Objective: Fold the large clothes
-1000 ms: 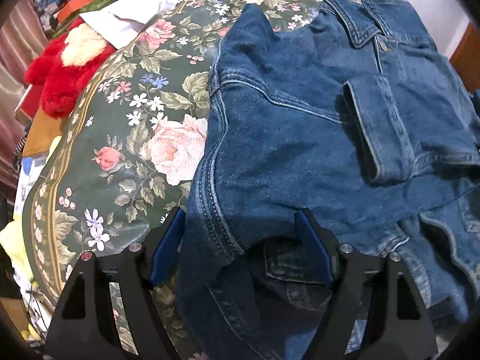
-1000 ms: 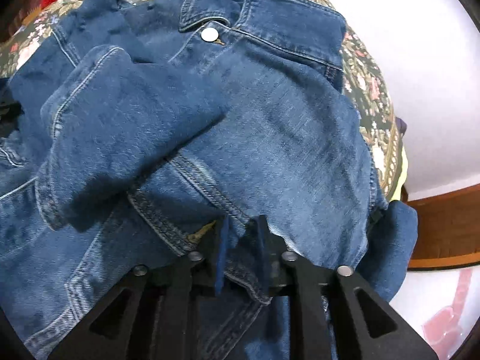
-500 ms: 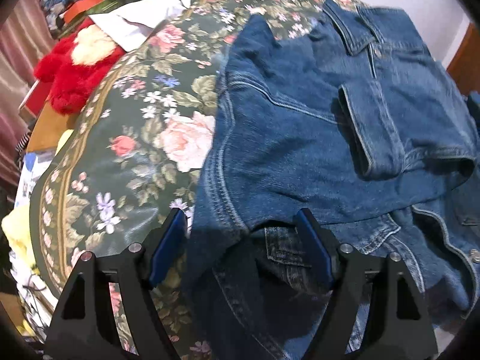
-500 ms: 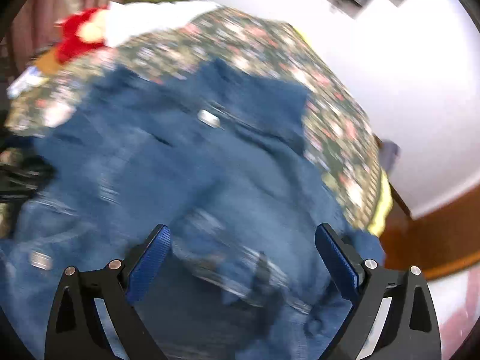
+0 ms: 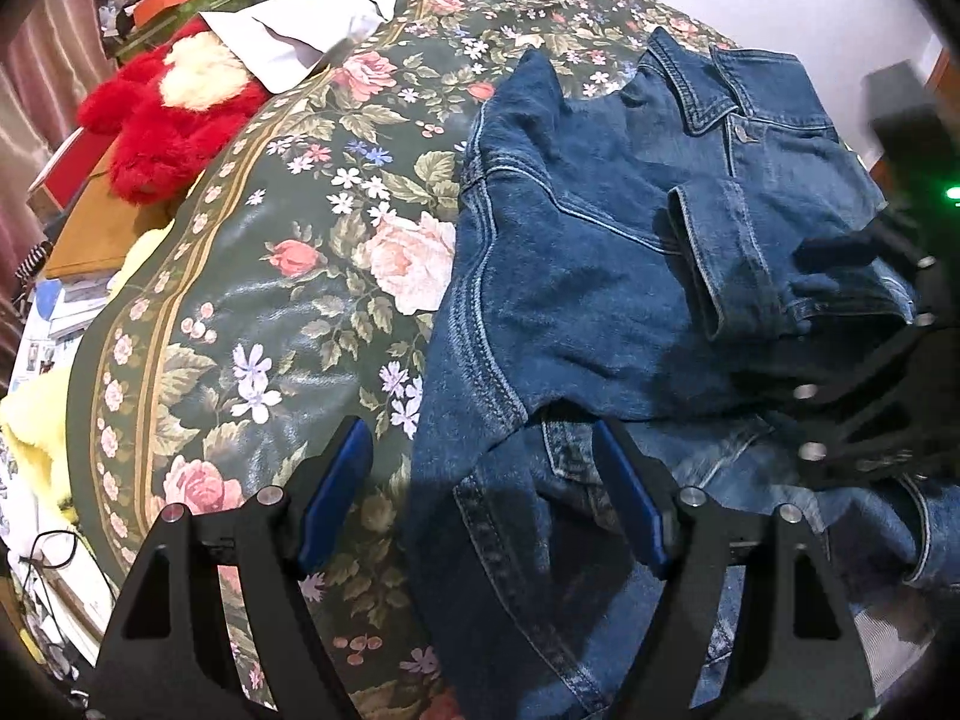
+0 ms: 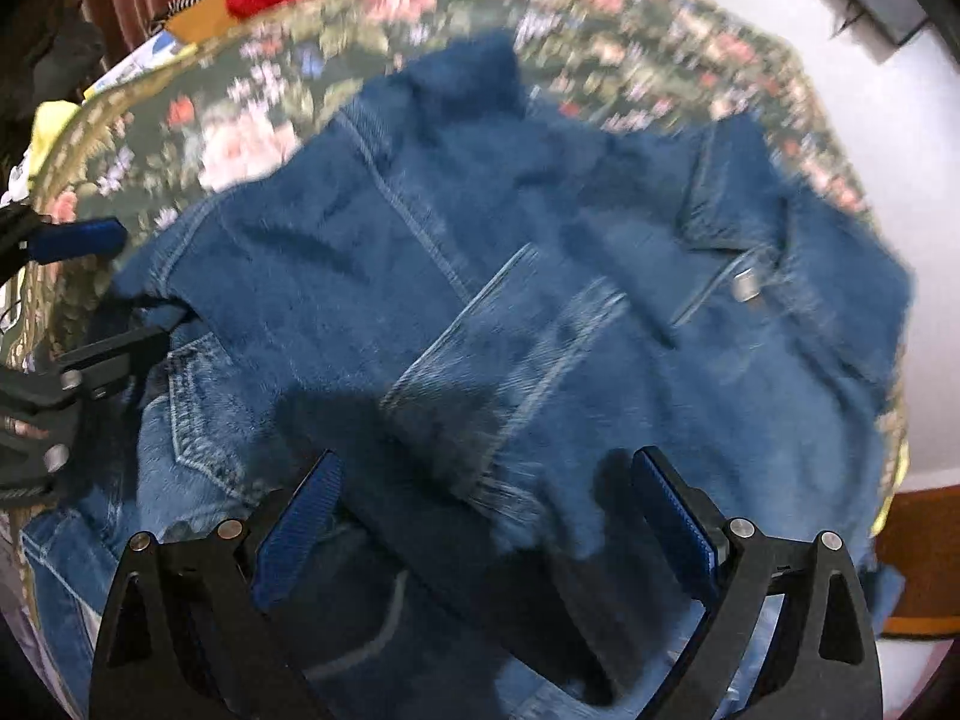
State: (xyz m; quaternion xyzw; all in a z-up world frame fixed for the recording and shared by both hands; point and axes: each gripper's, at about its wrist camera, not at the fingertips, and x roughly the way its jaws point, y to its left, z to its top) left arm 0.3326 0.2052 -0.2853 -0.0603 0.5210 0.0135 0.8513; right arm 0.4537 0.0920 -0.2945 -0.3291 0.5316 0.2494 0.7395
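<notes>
**Q:** While the left wrist camera looks down, what fills its frame?

**A:** A denim jacket lies on a bed under a floral bedspread, collar toward the far edge, one sleeve folded across its front. The left gripper has its jaws spread wide; the jacket's near edge lies between them, but the blue pads do not press on it. A red plush toy and a white pillow sit at the bed's far left. The right gripper shows dark and blurred at the right edge, over the jacket.

**Q:** And the right wrist view?

**A:** Blurred. The jacket spreads across the bedspread, its metal button near the collar. The right gripper hangs over the denim with jaws released, wide apart, gripping nothing. The left gripper shows at the left edge, by the jacket's edge
</notes>
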